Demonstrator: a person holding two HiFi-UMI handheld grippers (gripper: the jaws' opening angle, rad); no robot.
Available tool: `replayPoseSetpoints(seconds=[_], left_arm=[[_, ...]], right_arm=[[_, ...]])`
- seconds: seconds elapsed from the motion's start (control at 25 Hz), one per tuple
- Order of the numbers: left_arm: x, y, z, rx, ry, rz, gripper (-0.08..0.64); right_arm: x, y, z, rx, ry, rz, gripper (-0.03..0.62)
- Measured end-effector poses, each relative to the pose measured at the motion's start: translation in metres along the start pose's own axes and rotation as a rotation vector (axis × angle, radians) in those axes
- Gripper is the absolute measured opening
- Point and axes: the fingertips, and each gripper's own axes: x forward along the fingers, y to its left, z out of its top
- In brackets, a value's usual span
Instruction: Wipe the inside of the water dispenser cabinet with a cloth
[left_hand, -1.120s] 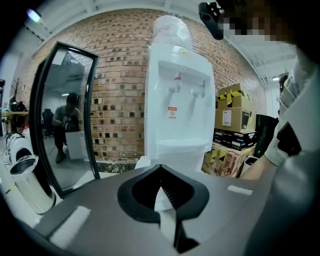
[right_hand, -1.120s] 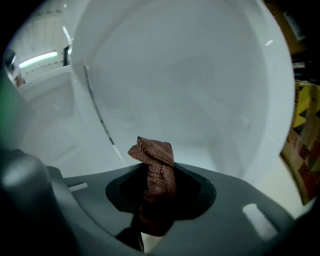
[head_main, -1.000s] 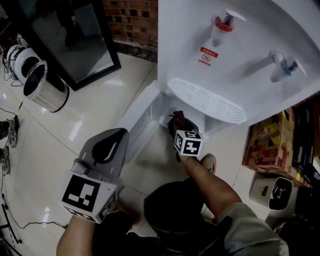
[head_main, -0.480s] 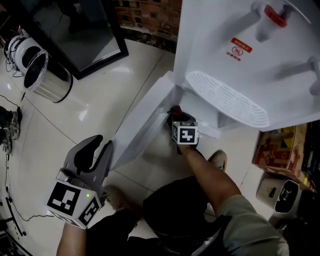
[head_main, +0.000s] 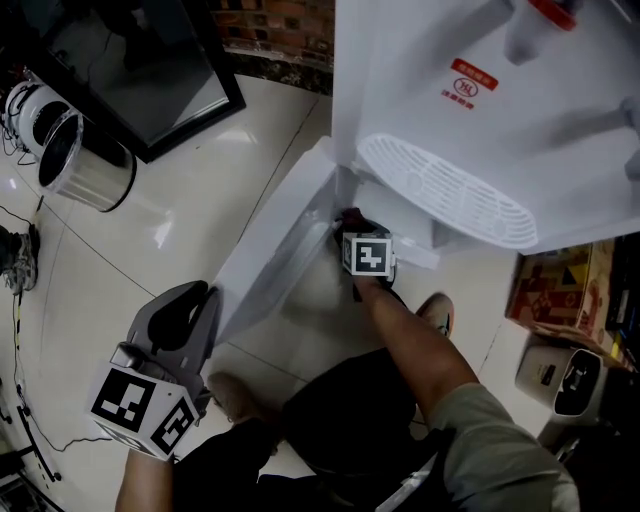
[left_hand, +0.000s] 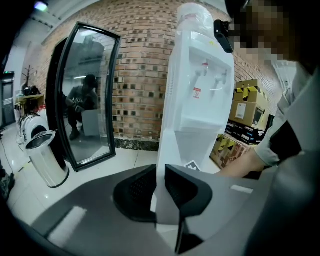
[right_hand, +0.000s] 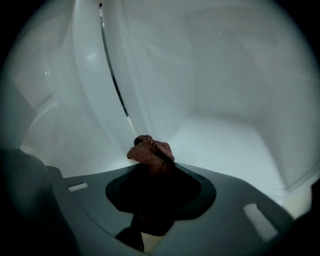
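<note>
The white water dispenser (head_main: 470, 90) stands ahead with its lower cabinet door (head_main: 275, 255) swung open to the left. My right gripper (head_main: 352, 228) reaches into the cabinet opening under the drip tray, shut on a dark red cloth (right_hand: 150, 152). In the right gripper view the cloth sticks out past the jaws just above the white cabinet floor (right_hand: 225, 145), near the left wall. My left gripper (head_main: 195, 300) hovers low outside the door's edge. Its jaws (left_hand: 160, 172) are closing to a narrow gap with nothing between them.
A steel bin (head_main: 75, 160) and a black-framed mirror (head_main: 130, 70) stand at the left on the tiled floor. Cardboard boxes (head_main: 555, 290) and a small white appliance (head_main: 560, 378) crowd the right. Cables (head_main: 15, 420) trail along the left edge. The person's shoe (head_main: 437, 312) rests by the cabinet.
My right gripper has sunk deeper into the cabinet with the cloth. My left gripper has dropped lower and toward the left, away from the door.
</note>
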Motion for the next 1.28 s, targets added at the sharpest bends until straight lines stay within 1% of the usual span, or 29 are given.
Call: replayPoseSetpoints(seconds=[0.16,0.36,0.6,0.76,0.92,1.04,1.12,1.16,1.2,1.28], left_arm=[[0.0,0.001,-0.001,-0.022,-0.003,-0.009,0.052],[0.001,0.0,-0.002,-0.013,-0.001,-0.008,0.052],[0.001,0.001,-0.003,0.003,-0.005,-0.011,0.051],[0.001,0.002,-0.005,0.008,-0.01,-0.016,0.051],[0.002,-0.001,-0.006,0.017,-0.006,-0.022,0.051],[0.001,-0.005,-0.007,0.033,-0.003,-0.024,0.051],[0.002,-0.008,-0.008,0.045,0.001,-0.023,0.049],[0.003,-0.009,-0.008,0.05,0.004,-0.023,0.048],[0.004,-0.009,-0.009,0.055,0.01,-0.022,0.044],[0.005,-0.011,-0.009,0.063,0.025,-0.024,0.029]], right_arm=[[-0.015,-0.028,-0.01,0.05,0.036,-0.058,0.138],[-0.043,-0.073,-0.031,0.103,0.092,-0.153,0.138],[-0.068,-0.122,-0.048,0.221,0.087,-0.236,0.137],[-0.086,-0.143,-0.064,0.306,0.112,-0.278,0.137],[-0.105,-0.171,-0.076,0.427,0.106,-0.341,0.135],[-0.114,-0.195,-0.082,0.469,0.095,-0.388,0.135],[-0.118,-0.202,-0.083,0.477,0.095,-0.391,0.135],[-0.119,-0.201,-0.082,0.479,0.099,-0.376,0.135],[-0.119,-0.197,-0.082,0.479,0.105,-0.347,0.135],[-0.121,-0.181,-0.078,0.452,0.12,-0.254,0.135]])
